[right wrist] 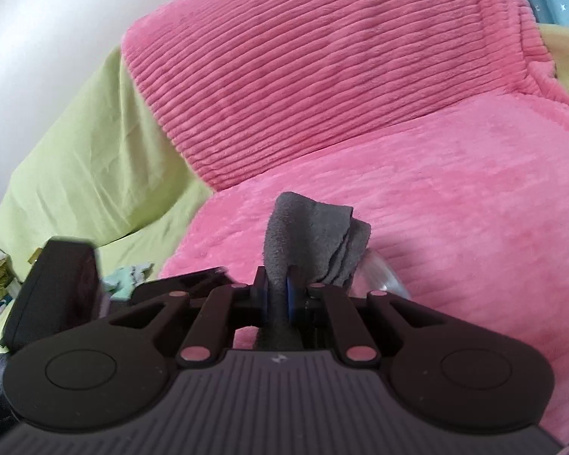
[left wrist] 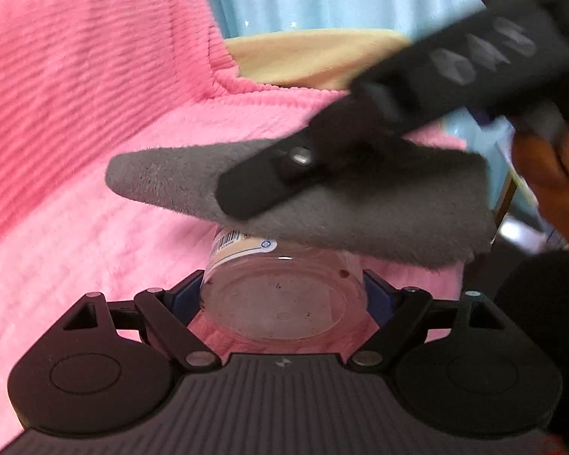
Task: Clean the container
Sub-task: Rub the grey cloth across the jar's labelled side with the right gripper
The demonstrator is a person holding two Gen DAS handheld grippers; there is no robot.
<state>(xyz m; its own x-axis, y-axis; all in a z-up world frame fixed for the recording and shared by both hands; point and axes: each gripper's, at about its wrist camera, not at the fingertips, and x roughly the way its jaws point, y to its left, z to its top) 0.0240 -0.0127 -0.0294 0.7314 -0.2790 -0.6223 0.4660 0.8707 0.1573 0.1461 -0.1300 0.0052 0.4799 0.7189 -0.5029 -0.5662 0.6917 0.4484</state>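
Over the pink bedding (left wrist: 95, 227), the left gripper (left wrist: 284, 295) clamps the clear container (left wrist: 280, 303) at six o'clock. The right gripper (right wrist: 280, 295) pinches a grey cloth (left wrist: 322, 204) laid on its side: wiping underway; next, rotate the container.

The jar (left wrist: 280, 303) sits between the left gripper's (left wrist: 284, 299) fingers above the blanket (left wrist: 95, 227), the cloth (left wrist: 322, 208) lying on its far end, pinched in the right gripper (right wrist: 278, 295), with a cushion (right wrist: 303, 68) behind.
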